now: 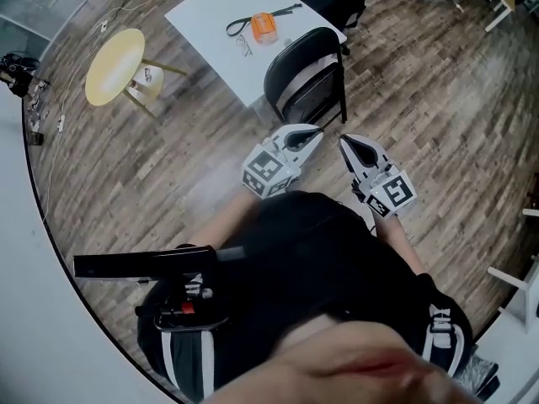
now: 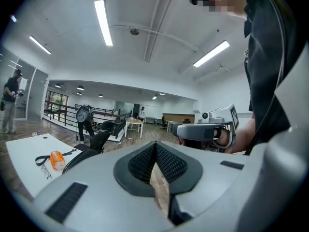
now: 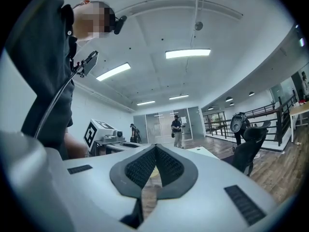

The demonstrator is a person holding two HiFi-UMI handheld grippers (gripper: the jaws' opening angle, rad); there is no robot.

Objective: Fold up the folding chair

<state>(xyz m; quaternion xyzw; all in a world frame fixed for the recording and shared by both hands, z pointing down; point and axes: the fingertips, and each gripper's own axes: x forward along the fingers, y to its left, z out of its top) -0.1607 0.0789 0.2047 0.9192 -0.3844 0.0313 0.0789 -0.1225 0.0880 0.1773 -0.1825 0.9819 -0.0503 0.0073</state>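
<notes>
Writing: dark print on white desk (image 1: pixel 210 15) beside orange device (image 1: pixel 264 28), too small to read. Black-and-white square markers on both tools' cubes.

Folding chair (image 1: pixel 307 78): black, rounded back, thin black frame. Stands on wood floor (image 1: pixel 438 99) at desk's near corner, 12 o'clock from tools.

Left tool (image 1: pixel 316 131): jaws clenched together, nothing between, tip near chair but apart from it.

Right tool (image 1: pixel 345 141): jaws clenched too, empty. Sits at 3 o'clock of left tool, also clear of chair.
</notes>
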